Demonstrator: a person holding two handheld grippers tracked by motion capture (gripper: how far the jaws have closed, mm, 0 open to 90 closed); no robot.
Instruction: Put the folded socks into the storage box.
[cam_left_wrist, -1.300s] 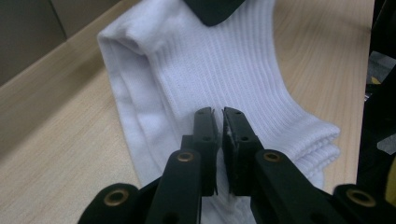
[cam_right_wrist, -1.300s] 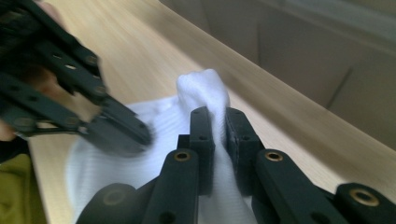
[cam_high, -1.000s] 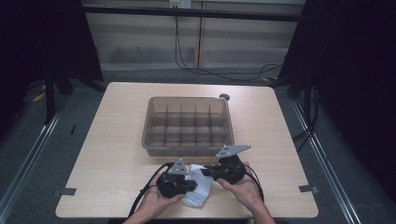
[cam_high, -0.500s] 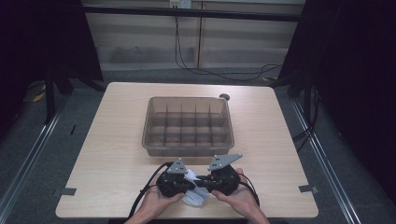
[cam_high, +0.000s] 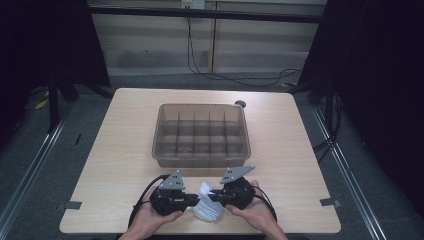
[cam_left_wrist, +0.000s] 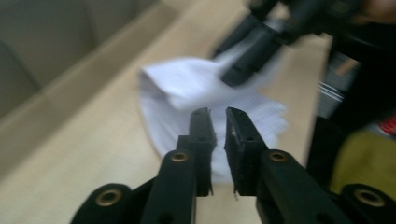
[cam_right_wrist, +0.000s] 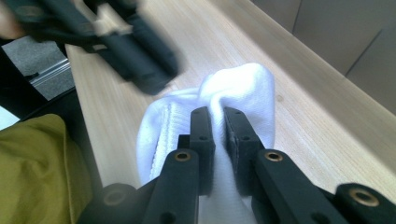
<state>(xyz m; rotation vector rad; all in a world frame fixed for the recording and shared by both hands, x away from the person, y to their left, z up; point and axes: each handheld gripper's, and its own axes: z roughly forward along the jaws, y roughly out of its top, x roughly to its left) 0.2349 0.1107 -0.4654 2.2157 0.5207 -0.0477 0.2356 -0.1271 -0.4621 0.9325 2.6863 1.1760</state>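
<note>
I have both grippers, left (cam_high: 192, 200) and right (cam_high: 214, 196), pinched nearly shut on the white sock (cam_high: 207, 210) at the table's (cam_high: 110, 165) near edge, mid-fold I judge, so next I must fold it without slipping.
</note>
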